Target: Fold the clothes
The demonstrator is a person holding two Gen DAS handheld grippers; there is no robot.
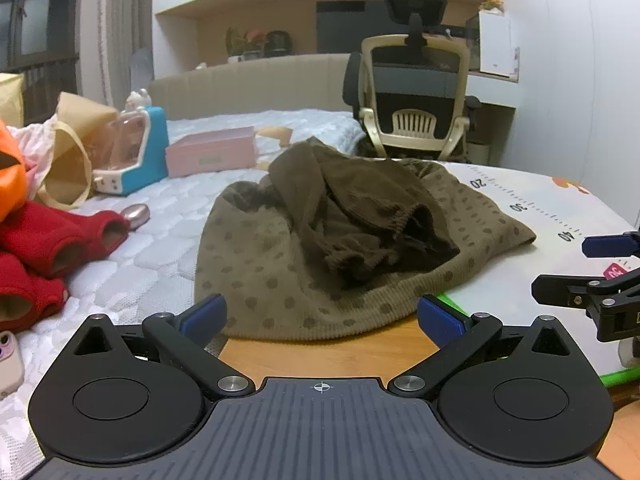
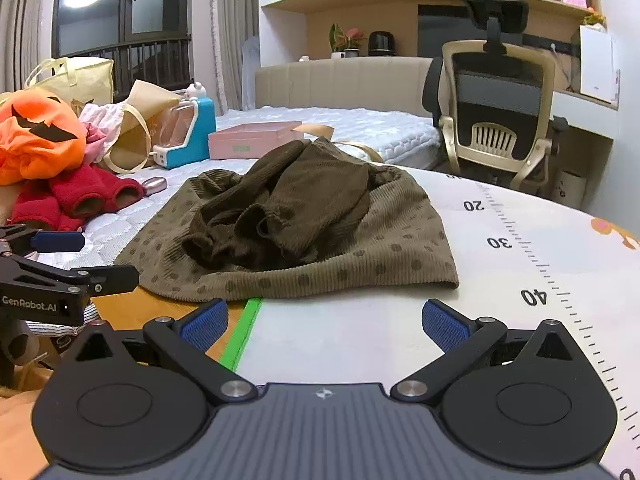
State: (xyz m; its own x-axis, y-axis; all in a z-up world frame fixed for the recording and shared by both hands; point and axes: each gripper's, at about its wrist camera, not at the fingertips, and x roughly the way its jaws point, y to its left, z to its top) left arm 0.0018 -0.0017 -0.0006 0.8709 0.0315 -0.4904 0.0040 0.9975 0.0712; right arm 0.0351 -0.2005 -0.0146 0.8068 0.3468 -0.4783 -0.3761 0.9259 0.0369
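Brown clothes wait in a heap, ready to fold.

The left gripper (image 1: 320,316) and right gripper (image 2: 324,318) both have wide-open, empty jaws near the clothes (image 1: 352,232), bunched on the mat (image 2: 520,208); soft, light and floppy, so probably best to grab the near hem.

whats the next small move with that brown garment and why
Probably ease both open grippers, left gripper and right gripper, forward to the spotted garment and pinch its near hem, since it lies crumpled, dark part bunched on top, and neither holds anything.
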